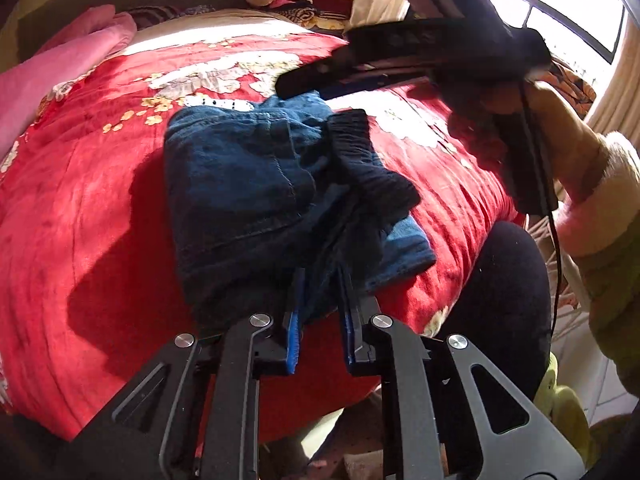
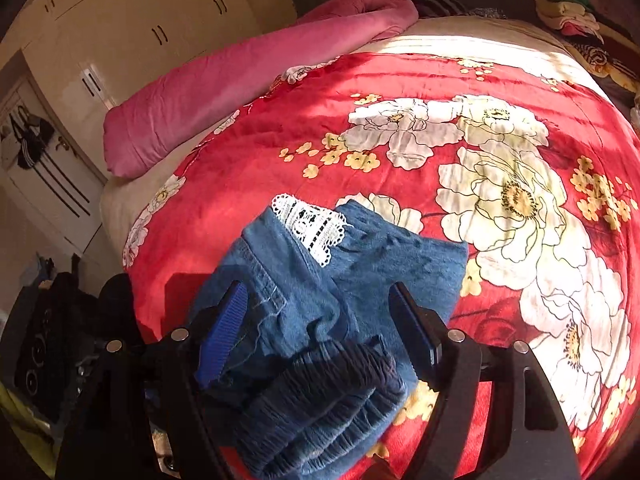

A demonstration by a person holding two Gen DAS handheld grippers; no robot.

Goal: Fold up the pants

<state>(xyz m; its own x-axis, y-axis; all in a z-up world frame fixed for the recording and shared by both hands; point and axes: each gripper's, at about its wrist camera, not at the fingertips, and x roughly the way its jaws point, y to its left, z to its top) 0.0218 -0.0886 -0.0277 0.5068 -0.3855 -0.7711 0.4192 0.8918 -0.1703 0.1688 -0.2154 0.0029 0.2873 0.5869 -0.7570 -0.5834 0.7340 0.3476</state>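
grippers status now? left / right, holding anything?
Left gripper: fingers closed on the near edge of the blue pants.
Right gripper: open, above the pants, holding nothing.

No writing, label, brand, number or sign could be read in either view. The only markings were patterns, not text: white and yellow flowers printed on the red blanket (image 2: 400, 80) and a white lace trim (image 2: 310, 226) on the denim.
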